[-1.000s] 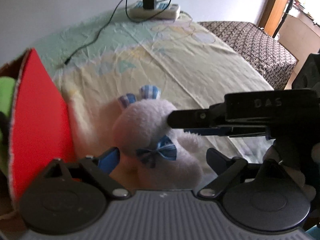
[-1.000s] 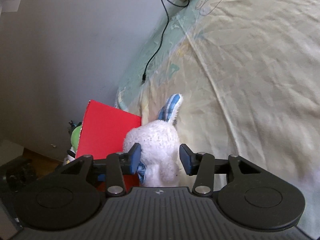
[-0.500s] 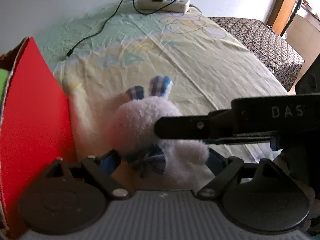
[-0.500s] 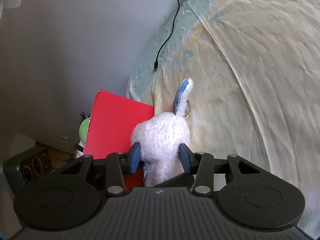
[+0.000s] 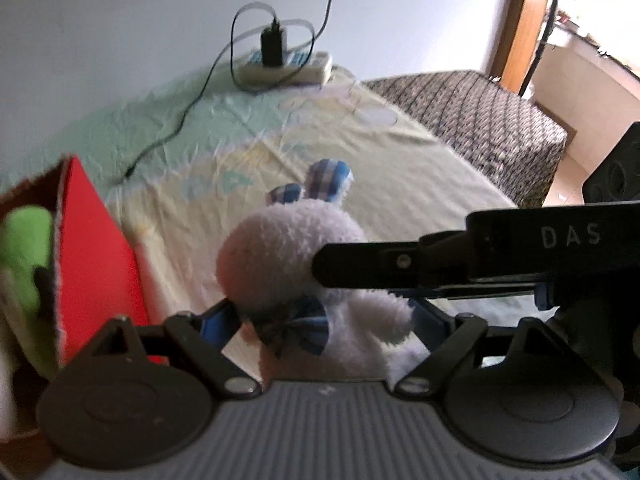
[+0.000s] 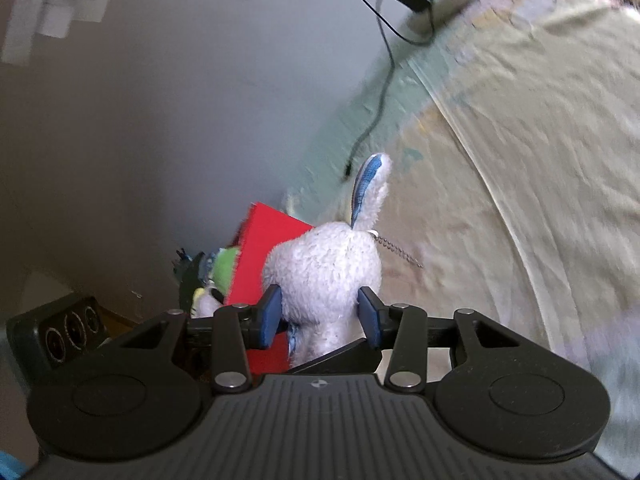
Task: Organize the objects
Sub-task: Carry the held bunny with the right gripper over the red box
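A white plush bunny (image 5: 288,256) with blue plaid ears and a bow hangs just above the yellow bedsheet (image 5: 400,168). My right gripper (image 6: 320,316) is shut on the bunny (image 6: 324,268), its blue pads pressed into both sides of the head. In the left wrist view its black finger (image 5: 380,266) crosses the bunny from the right. My left gripper (image 5: 322,318) is open, with the bunny's body between its wide-spread pads. A red-walled box (image 5: 100,264) stands at the left with a green toy (image 5: 28,252) inside.
The red box (image 6: 272,248) stands at the bed's corner by the grey wall, with several toys in it. A white power strip (image 5: 288,66) with a black charger and a trailing cable (image 5: 180,124) lies at the far end. A brown patterned bench (image 5: 480,120) stands at the right.
The bunny has come up off the sheet in the right gripper, and its small chain now hangs free. Both views have tilted upward. The left gripper's fingers stay as wide apart.
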Tool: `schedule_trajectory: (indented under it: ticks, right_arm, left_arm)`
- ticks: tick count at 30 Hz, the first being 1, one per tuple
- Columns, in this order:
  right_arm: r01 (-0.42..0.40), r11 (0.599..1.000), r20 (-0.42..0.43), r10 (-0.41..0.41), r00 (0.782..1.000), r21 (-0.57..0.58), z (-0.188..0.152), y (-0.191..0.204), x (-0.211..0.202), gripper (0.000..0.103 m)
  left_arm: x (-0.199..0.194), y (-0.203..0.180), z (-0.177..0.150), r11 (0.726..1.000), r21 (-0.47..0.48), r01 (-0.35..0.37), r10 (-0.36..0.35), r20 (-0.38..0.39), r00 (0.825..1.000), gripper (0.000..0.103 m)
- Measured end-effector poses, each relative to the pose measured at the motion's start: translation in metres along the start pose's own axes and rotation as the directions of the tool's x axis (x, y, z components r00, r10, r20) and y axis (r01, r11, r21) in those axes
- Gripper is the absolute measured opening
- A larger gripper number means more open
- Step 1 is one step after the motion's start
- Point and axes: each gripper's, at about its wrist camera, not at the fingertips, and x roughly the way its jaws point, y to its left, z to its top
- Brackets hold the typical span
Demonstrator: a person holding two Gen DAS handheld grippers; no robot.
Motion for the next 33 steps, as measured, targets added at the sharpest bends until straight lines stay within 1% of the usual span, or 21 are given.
schedule_trajectory:
  ticks: [4,9,13,18,28,33]
  right_arm:
    - [-0.021,0.999,0.039,0.023,0.999,-0.048,-0.001,0.022,-0.007,0.045]
    - [-0.068,0.994,0.060,0.073,0.996,-0.081,-0.004,0.044,-0.003,0.045]
    - [-0.110,0.986,0.061,0.119,0.991,-0.123,-0.007,0.067,0.003,0.045]
    - [-0.157,0.971,0.037,0.166,0.985,-0.180,-0.008,0.094,0.022,0.045]
    - [-0.212,0.936,-0.042,0.208,0.977,-0.281,-0.021,0.136,0.075,0.045]
    - [-0.215,0.923,-0.064,0.206,0.977,-0.320,-0.029,0.150,0.100,0.045]
  left_arm:
    - [-0.023,-0.001,0.001,1.000,0.021,-0.007,0.005,0.068,0.998,0.088]
    - [-0.053,0.010,0.002,1.000,0.014,-0.018,0.016,0.141,0.990,0.088]
    - [-0.079,0.020,-0.001,0.999,0.002,-0.053,0.052,0.196,0.979,0.088]
    - [-0.105,0.040,-0.008,0.994,-0.029,-0.101,0.105,0.251,0.962,0.088]
    - [-0.138,0.091,-0.023,0.978,-0.134,-0.163,0.196,0.288,0.938,0.088]
    - [-0.146,0.116,-0.032,0.969,-0.177,-0.171,0.218,0.290,0.932,0.088]
